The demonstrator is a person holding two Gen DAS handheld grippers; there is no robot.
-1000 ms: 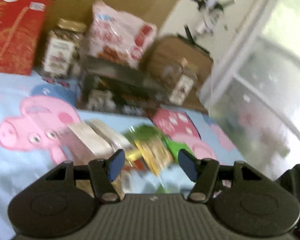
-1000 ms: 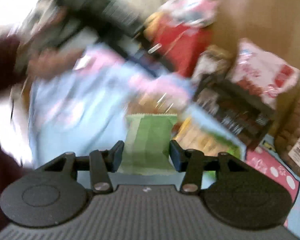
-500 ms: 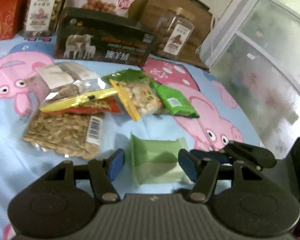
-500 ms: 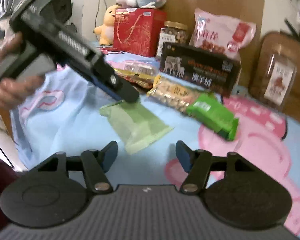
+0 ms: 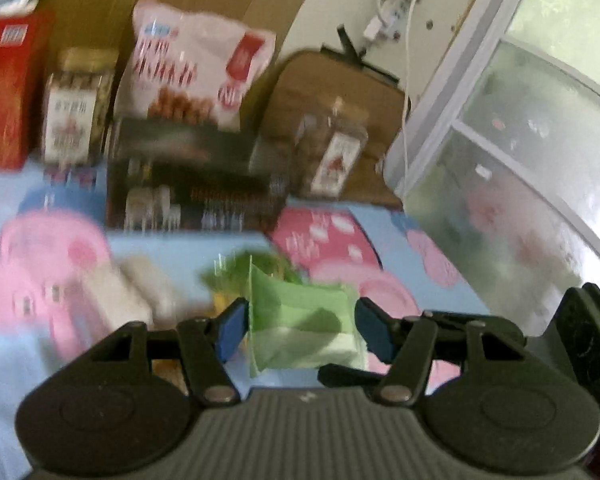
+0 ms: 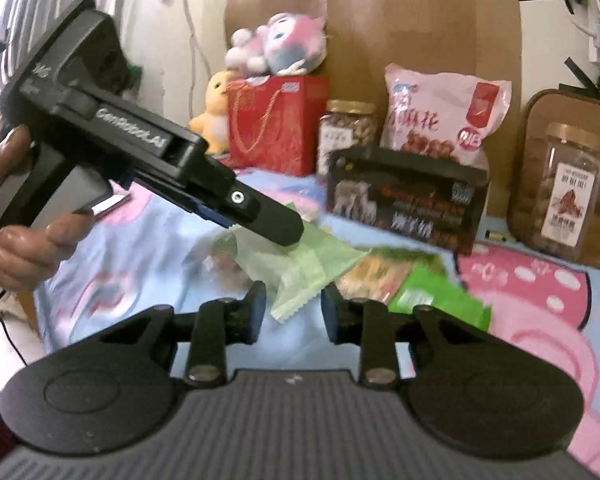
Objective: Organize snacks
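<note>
Pale green snack packet (image 6: 296,264), translucent, with crimped zigzag ends, held above the cartoon-pig tablecloth (image 6: 148,248) across its width by the left gripper (image 5: 302,330). The right gripper (image 6: 294,312) is closing around its lower end, pads apart from it.

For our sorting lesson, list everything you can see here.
pale green packet: one, pale green, held in left tool
dark green packet: one, green, on cloth
black box: one, black, behind packets
pink bag: one, pink, behind box
jars: two, clear, flanking bag
gift box: one, red, back left
plush toys: two, yellow and pink, by gift box
cloth: one, blue with pink pigs
left tool: one, black, gripping pale packet
right tool: one, black, jaws closing, packet corner between
</note>
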